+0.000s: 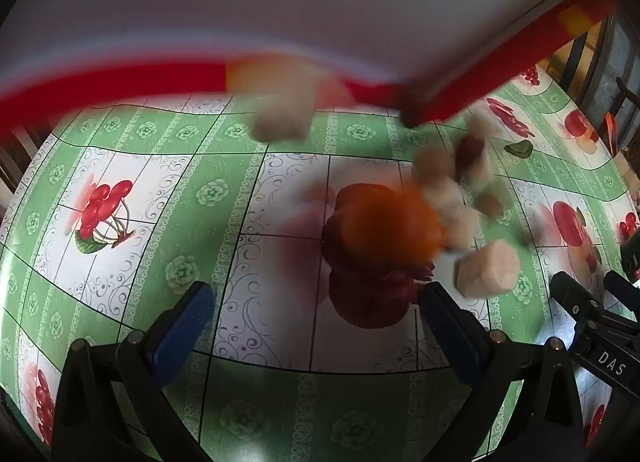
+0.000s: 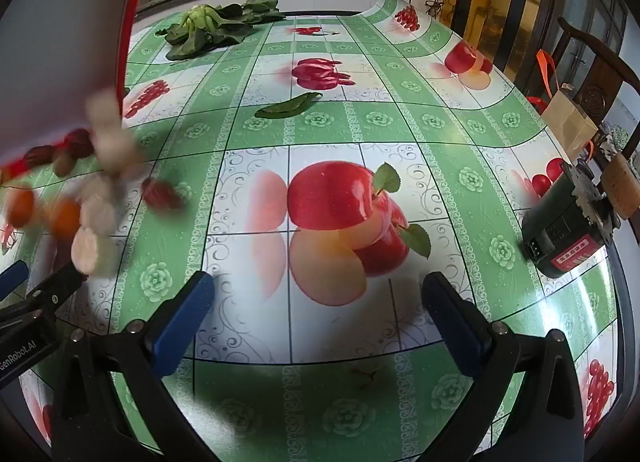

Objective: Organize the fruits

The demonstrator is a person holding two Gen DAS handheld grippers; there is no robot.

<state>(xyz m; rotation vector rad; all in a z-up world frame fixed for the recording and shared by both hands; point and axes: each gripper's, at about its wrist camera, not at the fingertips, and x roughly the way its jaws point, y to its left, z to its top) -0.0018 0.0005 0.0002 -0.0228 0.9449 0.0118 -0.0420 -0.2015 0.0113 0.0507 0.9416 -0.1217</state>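
Fruit pieces (image 1: 486, 268) are spilling blurred from a tilted white red-rimmed tray (image 1: 500, 66).
Both hand-held grippers, left (image 1: 316, 316) and right (image 2: 320, 310), are hovering wide apart, gripping nothing, over the table (image 2: 400, 118).

A green and white fruit-print cloth (image 2: 320, 122) covers the counter. Leafy greens (image 2: 216, 24) lie at its far end, a single loose leaf (image 2: 288, 107) nearer. A dark green canister (image 2: 568, 230) lies at the right edge, beside a wooden chair (image 2: 600, 82) holding a paper bag (image 2: 568, 118).
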